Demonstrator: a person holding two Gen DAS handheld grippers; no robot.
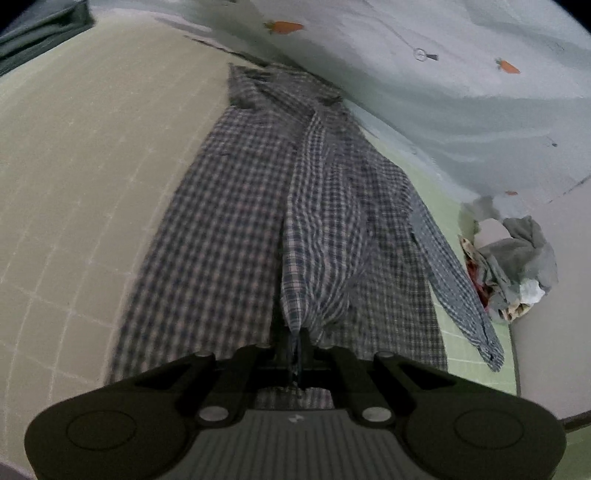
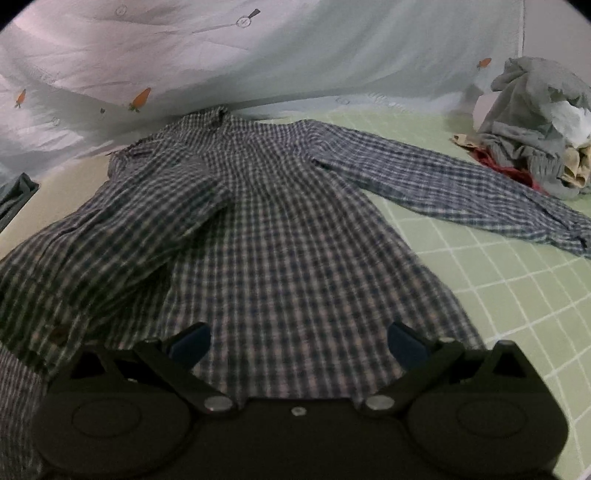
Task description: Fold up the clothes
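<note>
A blue and white checked shirt (image 1: 236, 206) lies spread on a pale green gridded mat (image 1: 74, 184), collar toward the far side. My left gripper (image 1: 297, 343) is shut on a pinched fold of the shirt, which rises from the body of the shirt up to the jaws. In the right wrist view the same shirt (image 2: 288, 229) lies flat, one sleeve (image 2: 454, 184) stretched out to the right and the other side folded over at the left. My right gripper (image 2: 297, 343) stands open just above the shirt's near hem, with nothing between its blue pads (image 2: 404, 341).
A heap of grey, white and red clothes (image 2: 535, 122) sits at the right edge of the mat (image 2: 498, 295). A pale sheet with carrot prints (image 2: 258, 55) rises behind the shirt. Dark folded cloth (image 1: 40, 29) lies at the far left.
</note>
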